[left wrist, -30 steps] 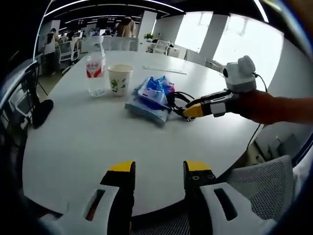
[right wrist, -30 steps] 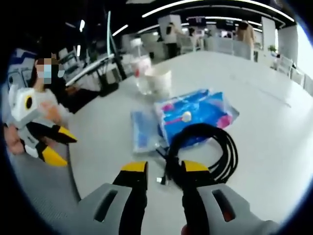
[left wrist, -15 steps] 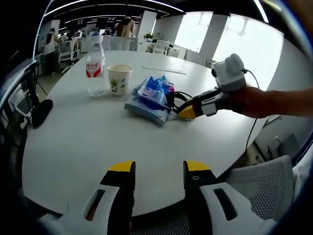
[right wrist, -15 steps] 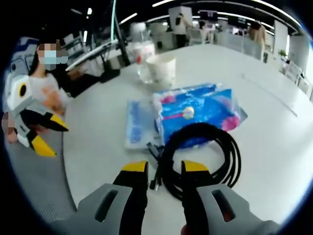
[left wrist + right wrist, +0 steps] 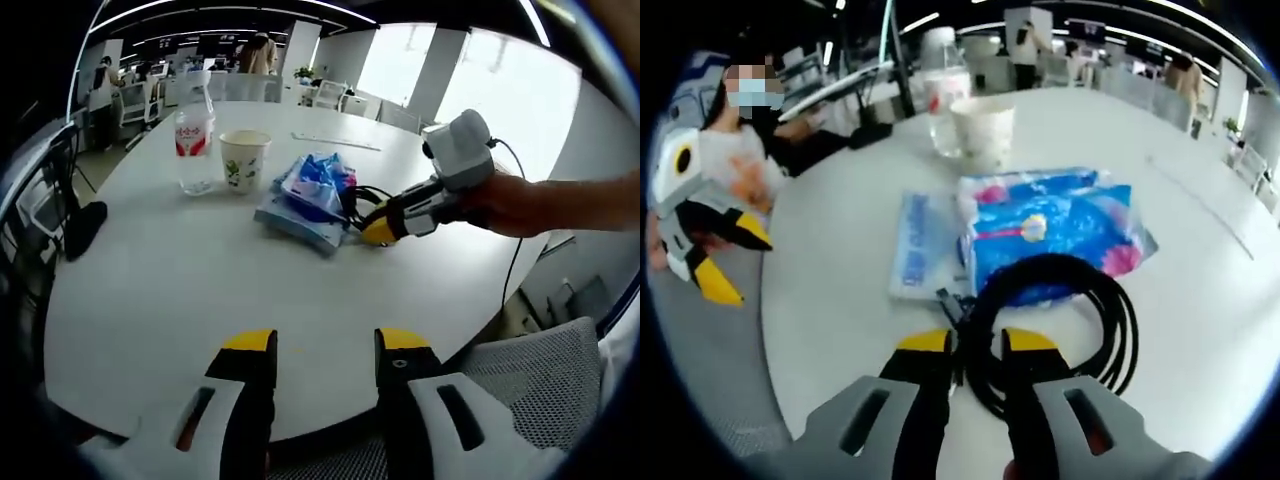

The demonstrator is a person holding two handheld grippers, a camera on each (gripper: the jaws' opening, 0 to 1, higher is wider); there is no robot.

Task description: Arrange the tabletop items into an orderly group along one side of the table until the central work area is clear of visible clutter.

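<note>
A coiled black cable (image 5: 1110, 310) lies on the round white table (image 5: 830, 200) against a blue tissue pack (image 5: 1055, 225). My right gripper (image 5: 976, 342) has its jaws closed in on the near side of the coil, strands pinched between them. A flat pale-blue packet (image 5: 920, 245) lies left of the tissue pack. Behind stand a paper cup (image 5: 983, 130) and a water bottle (image 5: 943, 95). From the left gripper view, the right gripper (image 5: 378, 230) meets the cable (image 5: 362, 197) beside the tissue pack (image 5: 315, 183). My left gripper (image 5: 325, 345) hovers open at the table's near edge.
The cup (image 5: 245, 160) and bottle (image 5: 195, 140) stand together at the far left of the table (image 5: 180, 290). A strip of paper (image 5: 335, 142) lies further back. A mesh chair (image 5: 545, 360) is near right, a dark chair (image 5: 80, 228) left. A person (image 5: 745, 150) sits beside the table.
My right gripper's jaws have drawn closer together around the cable strands and moved slightly in over the coil. The left gripper has stayed put and open.
</note>
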